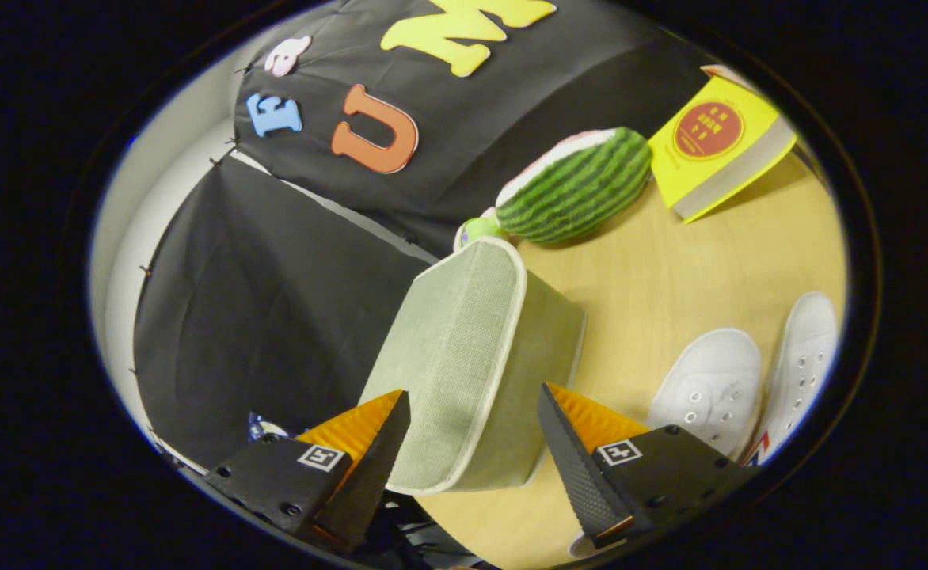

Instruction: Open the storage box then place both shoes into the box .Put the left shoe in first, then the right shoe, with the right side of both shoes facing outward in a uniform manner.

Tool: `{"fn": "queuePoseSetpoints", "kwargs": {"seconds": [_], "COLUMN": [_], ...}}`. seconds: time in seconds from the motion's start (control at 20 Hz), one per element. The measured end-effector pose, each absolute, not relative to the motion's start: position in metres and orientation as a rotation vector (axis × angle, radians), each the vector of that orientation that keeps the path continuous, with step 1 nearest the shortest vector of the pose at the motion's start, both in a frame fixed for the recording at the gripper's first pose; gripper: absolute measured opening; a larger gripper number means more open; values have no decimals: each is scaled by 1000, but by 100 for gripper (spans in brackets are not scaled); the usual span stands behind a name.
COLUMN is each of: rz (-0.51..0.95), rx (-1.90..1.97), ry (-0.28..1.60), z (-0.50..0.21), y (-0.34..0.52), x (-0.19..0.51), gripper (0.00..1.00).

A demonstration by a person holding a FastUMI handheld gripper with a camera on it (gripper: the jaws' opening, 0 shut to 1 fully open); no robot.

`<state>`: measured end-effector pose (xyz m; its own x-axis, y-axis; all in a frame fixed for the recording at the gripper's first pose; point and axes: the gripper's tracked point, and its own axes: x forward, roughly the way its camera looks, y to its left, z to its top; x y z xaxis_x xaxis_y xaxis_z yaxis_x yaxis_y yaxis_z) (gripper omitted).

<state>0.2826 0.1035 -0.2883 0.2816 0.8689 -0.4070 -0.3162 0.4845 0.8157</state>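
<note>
A pale green fabric storage box (472,364) with a light trim stands on the wooden table (670,269), lid closed, seen tilted. My gripper (476,431) is open, its two fingers spread to either side of the box's near end, not pressing on it. Two white canvas shoes lie side by side on the table beyond the right finger: one shoe (709,388) nearer the box, the other shoe (804,356) further out, toes pointing away from me.
A striped watermelon plush (579,186) lies beyond the box against the booth's black cloth wall. A yellow book (717,146) rests on the table next to it. The table's edge runs under the box toward the left finger.
</note>
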Motion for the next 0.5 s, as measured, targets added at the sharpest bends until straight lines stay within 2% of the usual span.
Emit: {"fn": "queuePoseSetpoints", "kwargs": {"seconds": [0.3,0.5], "rz": [1018,1108], "rx": [920,991], "ry": [973,1020], "z": [-283,-285], "y": [118,129], "x": [316,309], "gripper": [100,99]}}
